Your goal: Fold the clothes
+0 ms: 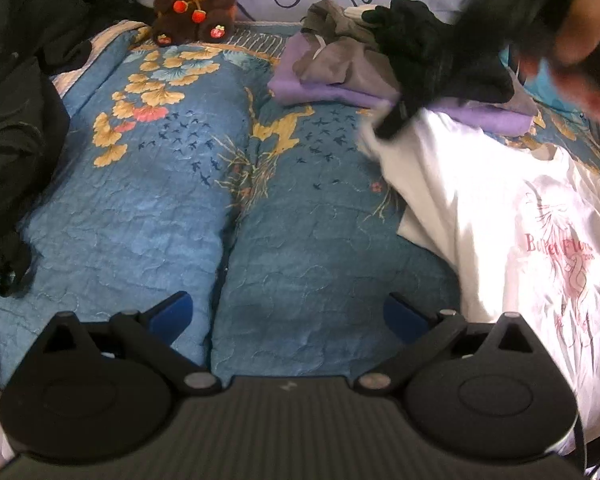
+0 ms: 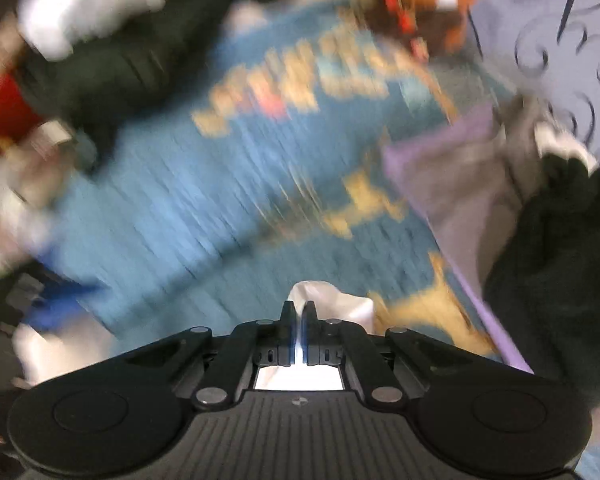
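blue quilted bedspread (image 1: 148, 216), gold leaf + bird print, covered the bed. white t-shirt (image 1: 512, 216) w/ pink print lay crumpled along its right edge, long axis running from near edge up toward the far side, soft cotton, creased. folded pile (image 1: 340, 76) (purple, grey, black) sat at the far right; plush bear (image 1: 196, 0) at the far edge. right gripper (image 2: 299, 312) had its jaws pressed together, pinching a fold of the shirt. left gripper (image 1: 288, 312) hung over bare quilt, jaws spread wide, shirt just right of them.
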A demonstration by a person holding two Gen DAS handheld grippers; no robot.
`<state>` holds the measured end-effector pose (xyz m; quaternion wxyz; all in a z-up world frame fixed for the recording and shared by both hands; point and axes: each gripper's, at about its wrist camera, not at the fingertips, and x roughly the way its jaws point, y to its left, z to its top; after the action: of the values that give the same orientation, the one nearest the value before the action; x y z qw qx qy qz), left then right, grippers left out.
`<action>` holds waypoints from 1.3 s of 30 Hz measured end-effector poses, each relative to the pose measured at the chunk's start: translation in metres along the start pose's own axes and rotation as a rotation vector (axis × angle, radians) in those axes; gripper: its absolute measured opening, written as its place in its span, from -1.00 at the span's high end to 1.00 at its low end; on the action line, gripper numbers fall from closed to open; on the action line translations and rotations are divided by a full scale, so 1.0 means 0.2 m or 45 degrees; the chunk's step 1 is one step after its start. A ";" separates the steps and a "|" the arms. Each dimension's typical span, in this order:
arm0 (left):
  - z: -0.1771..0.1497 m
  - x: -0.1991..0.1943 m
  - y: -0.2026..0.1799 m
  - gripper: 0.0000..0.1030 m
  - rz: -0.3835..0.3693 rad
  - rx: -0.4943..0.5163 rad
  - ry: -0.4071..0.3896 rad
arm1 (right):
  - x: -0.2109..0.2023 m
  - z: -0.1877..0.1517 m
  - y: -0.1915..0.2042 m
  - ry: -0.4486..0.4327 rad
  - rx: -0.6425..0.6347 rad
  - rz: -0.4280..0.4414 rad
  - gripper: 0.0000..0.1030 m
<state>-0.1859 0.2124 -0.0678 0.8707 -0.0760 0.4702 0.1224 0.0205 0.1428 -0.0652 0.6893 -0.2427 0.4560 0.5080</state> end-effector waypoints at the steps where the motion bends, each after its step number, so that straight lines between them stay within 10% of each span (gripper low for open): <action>1: 0.01 0.00 0.00 -0.99 0.001 0.000 -0.005 | -0.06 -0.01 -0.01 -0.071 -0.010 0.042 0.94; 10: 0.04 0.14 0.07 -0.99 0.108 -0.053 0.052 | -0.24 -0.14 -0.14 -0.348 0.064 0.178 0.94; 16: 0.08 0.16 0.03 -0.99 0.141 -0.018 0.050 | 0.10 -0.04 -0.14 -0.145 0.103 -0.039 0.57; 22: 0.11 0.14 0.03 -0.99 0.173 0.023 0.030 | -0.06 -0.11 -0.22 -0.356 0.384 -0.189 0.07; 29: 0.27 0.09 -0.01 -0.99 0.155 0.078 -0.076 | -0.43 -0.63 -0.57 -0.264 0.500 -0.470 0.00; 39: 0.65 0.20 -0.56 -0.99 0.050 0.526 -0.163 | -0.63 -1.28 -0.91 -0.156 0.580 -0.673 -0.03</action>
<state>-0.0292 0.1421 -0.0288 0.8933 0.1212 0.4306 0.0448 0.0813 -0.1878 -0.0969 0.8595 -0.1615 0.4368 0.2109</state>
